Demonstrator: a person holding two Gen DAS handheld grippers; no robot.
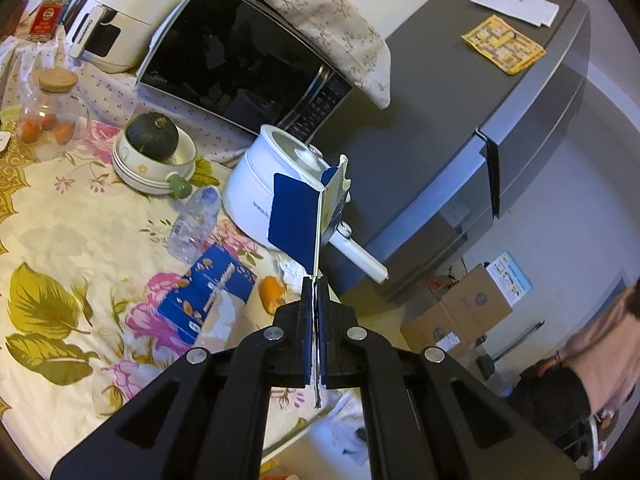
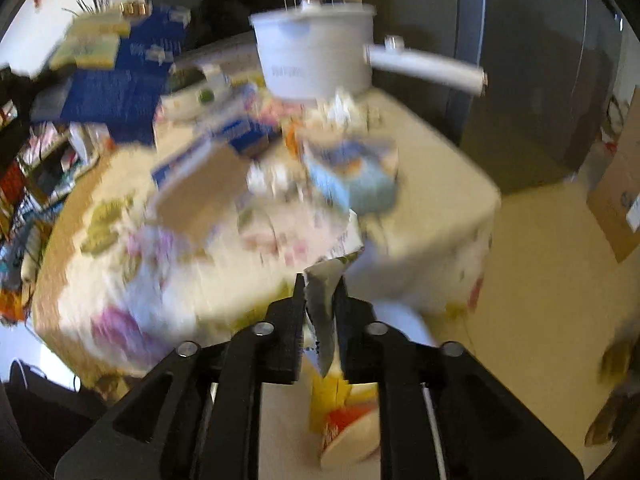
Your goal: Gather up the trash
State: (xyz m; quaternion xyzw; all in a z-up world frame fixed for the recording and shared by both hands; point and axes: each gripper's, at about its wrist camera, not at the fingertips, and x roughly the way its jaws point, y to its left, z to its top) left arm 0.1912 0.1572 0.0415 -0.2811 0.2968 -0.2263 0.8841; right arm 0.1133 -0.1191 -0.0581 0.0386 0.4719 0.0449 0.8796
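My left gripper [image 1: 316,285] is shut on a flattened blue carton [image 1: 294,216], which stands upright above the table's near corner. On the flowered tablecloth [image 1: 60,240] behind it lie a blue almond box [image 1: 208,292], a clear plastic bottle [image 1: 194,220], an orange scrap [image 1: 272,294] and crumpled tissue [image 1: 290,268]. The right wrist view is blurred. My right gripper [image 2: 320,282] hangs over the table's edge, jaws partly apart, with a silvery wrapper [image 2: 322,312] loose between them. Yellow and red packaging [image 2: 344,412] lies below it. More cartons and wrappers [image 2: 352,176] litter the table beyond.
A white pot [image 1: 276,184] with a long handle stands at the table's corner, beside a grey fridge [image 1: 460,100]. A microwave [image 1: 240,64], an air fryer [image 1: 132,12], a bowl holding a squash [image 1: 152,140] and a glass jar [image 1: 52,112] line the back. Cardboard boxes [image 1: 472,304] sit on the floor near a person [image 1: 600,344].
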